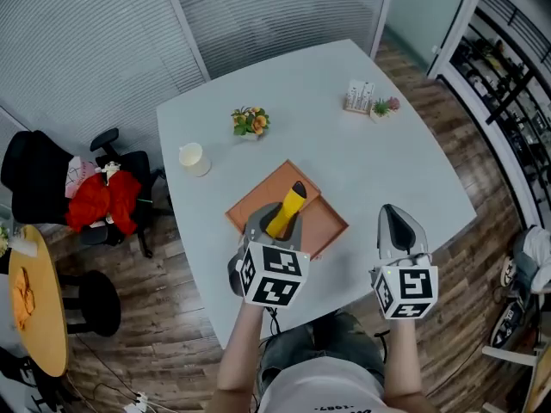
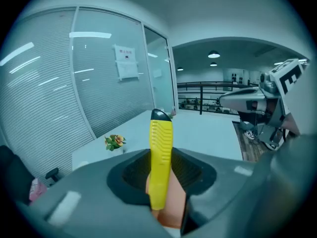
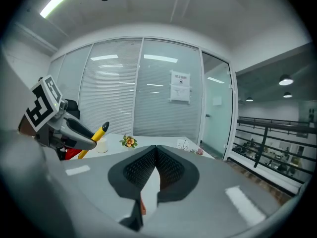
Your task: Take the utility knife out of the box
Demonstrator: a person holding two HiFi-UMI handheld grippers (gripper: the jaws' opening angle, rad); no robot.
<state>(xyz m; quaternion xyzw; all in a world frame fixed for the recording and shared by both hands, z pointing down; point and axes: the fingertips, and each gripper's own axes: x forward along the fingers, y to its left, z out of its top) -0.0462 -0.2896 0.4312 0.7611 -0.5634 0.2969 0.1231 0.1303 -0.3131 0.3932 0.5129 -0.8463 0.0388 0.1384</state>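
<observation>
Now above the box point(image 1: 325, 223) at mid-frame, the knife point(image 1: 290, 205) stands clamped in the left gripper point(image 1: 277, 228), the right gripper point(image 1: 394, 217) closed on nothing; gripped low, it could tilt and drop.

The utility knife point(image 2: 161, 152) is ribbed yellow plastic, the table point(image 1: 301, 93) smooth matt.

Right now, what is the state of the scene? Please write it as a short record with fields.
Left hand-held gripper: shut on the yellow utility knife
Right hand-held gripper: shut, empty, right of the box
Knife position: lifted above the box, black tip pointing away from the person
Box state: orange, shallow, on the grey table
Also on table: cup, small flowers
</observation>
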